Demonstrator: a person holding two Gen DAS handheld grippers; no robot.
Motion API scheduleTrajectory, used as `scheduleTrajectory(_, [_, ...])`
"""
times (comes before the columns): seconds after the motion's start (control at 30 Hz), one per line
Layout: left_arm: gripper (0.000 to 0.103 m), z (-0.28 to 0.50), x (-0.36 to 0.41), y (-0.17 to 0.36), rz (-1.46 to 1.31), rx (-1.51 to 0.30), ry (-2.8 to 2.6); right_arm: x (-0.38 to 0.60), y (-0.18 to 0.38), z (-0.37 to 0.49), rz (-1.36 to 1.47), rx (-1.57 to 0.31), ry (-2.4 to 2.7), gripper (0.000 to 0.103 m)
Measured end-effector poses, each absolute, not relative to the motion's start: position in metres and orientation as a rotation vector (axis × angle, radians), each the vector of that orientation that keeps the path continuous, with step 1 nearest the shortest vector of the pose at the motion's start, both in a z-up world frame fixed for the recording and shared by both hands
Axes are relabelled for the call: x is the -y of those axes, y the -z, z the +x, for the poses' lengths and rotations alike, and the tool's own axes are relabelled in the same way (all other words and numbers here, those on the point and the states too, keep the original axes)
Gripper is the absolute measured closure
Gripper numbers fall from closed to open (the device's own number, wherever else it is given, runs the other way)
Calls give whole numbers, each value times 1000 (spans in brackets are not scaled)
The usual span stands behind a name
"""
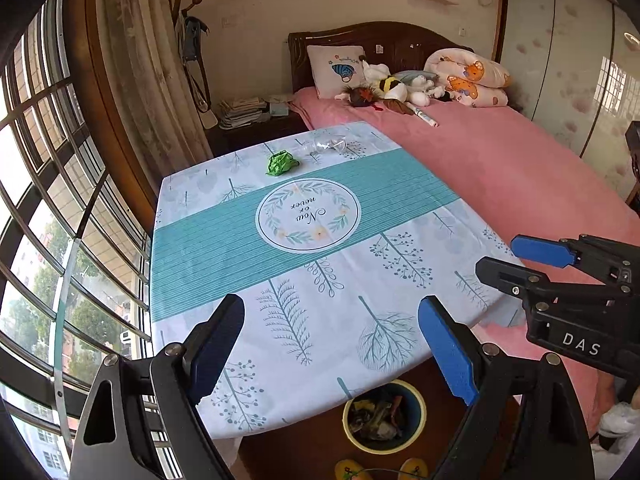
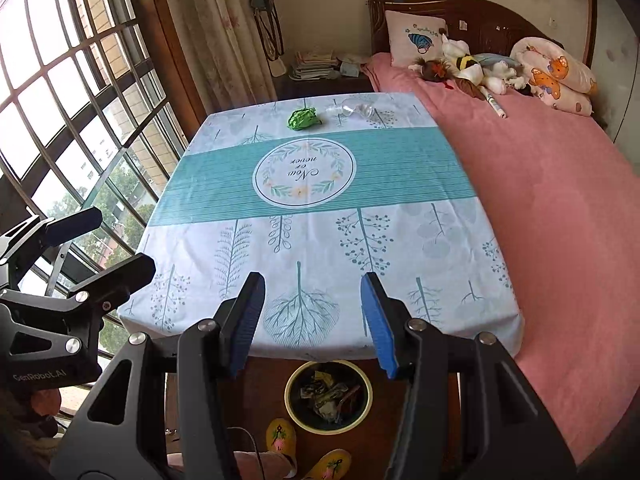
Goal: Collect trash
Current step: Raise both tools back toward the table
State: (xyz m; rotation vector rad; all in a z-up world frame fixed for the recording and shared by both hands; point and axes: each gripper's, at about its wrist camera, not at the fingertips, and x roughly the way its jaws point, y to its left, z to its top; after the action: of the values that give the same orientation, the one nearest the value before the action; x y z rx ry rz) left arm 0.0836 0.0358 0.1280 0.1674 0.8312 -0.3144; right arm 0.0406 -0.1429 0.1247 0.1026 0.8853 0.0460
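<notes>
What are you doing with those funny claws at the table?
A person is clearing trash with a claw in each hand. The left claw and right claw are both open and empty, held over the near edge of the table. A green paper wad and a clear plastic bottle lie at the far end. The bin on the floor already holds some trash.

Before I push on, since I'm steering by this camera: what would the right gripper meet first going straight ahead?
Probably the tablecloth near the table's front edge: the right gripper, jaws open and empty, angles down at it. Depth is unclear.
</notes>
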Motion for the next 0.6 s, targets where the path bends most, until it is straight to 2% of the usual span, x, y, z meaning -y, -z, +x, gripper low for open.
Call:
scheduleTrajectory(0.33, [15, 160, -56, -118, 126, -872, 304, 142, -129, 102, 70, -870, 41, 56])
scheduleTrajectory(0.6, [15, 230, -42, -119, 113, -902, 258, 162, -109, 172, 41, -935, -12, 56])
